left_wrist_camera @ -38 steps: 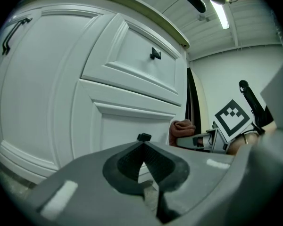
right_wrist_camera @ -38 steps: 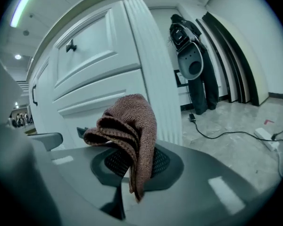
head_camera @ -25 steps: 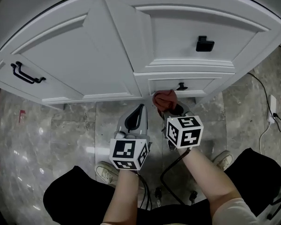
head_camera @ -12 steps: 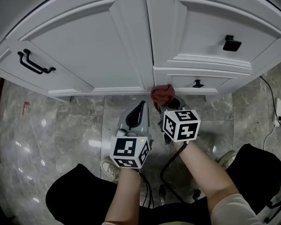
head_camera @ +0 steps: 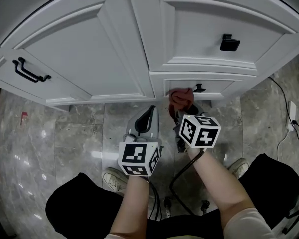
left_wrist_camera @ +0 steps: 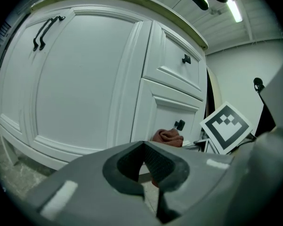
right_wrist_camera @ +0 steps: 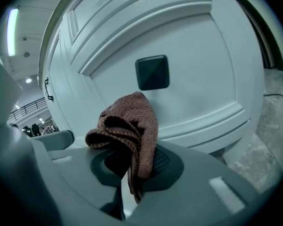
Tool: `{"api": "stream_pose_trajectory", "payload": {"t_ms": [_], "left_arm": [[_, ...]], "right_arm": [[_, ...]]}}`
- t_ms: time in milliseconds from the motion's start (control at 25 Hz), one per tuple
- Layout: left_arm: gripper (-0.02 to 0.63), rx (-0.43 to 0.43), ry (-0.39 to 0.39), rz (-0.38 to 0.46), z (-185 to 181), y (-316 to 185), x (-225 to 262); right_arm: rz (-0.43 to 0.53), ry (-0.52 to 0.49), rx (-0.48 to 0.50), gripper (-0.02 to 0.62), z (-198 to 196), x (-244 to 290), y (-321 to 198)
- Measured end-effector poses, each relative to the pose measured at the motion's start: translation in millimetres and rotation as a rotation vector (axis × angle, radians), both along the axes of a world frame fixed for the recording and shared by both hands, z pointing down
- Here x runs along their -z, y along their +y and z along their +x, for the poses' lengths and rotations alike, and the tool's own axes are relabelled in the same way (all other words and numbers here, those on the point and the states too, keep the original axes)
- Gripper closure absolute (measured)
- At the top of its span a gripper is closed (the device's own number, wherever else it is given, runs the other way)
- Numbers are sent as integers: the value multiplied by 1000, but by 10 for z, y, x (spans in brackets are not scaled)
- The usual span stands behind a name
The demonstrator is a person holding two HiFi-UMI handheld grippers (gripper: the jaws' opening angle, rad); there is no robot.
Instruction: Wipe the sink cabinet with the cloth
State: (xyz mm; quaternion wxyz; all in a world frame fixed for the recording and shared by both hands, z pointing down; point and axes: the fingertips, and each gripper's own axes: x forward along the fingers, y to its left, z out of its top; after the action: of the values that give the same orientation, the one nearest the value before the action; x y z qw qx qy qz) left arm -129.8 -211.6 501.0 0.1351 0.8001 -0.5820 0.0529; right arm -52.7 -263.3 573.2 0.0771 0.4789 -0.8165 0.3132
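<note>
A reddish-brown cloth (head_camera: 181,97) is bunched against the front of the lower drawer of the white sink cabinet (head_camera: 114,49), just left of a small black knob (head_camera: 199,87). My right gripper (head_camera: 183,110) is shut on it. In the right gripper view the cloth (right_wrist_camera: 129,126) drapes over the closed jaws of that gripper (right_wrist_camera: 132,166), below the black knob (right_wrist_camera: 152,72). My left gripper (head_camera: 149,113) hovers left of the right one, shut and holding nothing, short of the cabinet. The left gripper view shows its jaws (left_wrist_camera: 144,146) closed, with the cloth (left_wrist_camera: 169,136) beyond.
The cabinet carries a black bar handle (head_camera: 31,71) on the left door and a square black knob (head_camera: 229,42) on the upper drawer. Grey marble floor (head_camera: 65,133) lies below. A cable and power strip (head_camera: 290,116) lie at right. The person's shoes (head_camera: 113,178) stand near.
The cloth in my right gripper slid left along the lower drawer front, then back right toward the small knob. My left gripper stayed shut beside it.
</note>
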Motion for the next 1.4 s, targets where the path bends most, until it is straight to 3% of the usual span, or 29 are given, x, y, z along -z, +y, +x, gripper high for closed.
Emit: {"api": "stream_pose_trajectory", "payload": {"t_ms": [920,1400], "left_arm": [[606,-115,40,31,901,-175,194],[606,-136,51,27,1131,-178,214]], "right_arm": [[-31,34,-292,518,1520,48,-145],[15,133,-341,518,1994,91,-97]]}}
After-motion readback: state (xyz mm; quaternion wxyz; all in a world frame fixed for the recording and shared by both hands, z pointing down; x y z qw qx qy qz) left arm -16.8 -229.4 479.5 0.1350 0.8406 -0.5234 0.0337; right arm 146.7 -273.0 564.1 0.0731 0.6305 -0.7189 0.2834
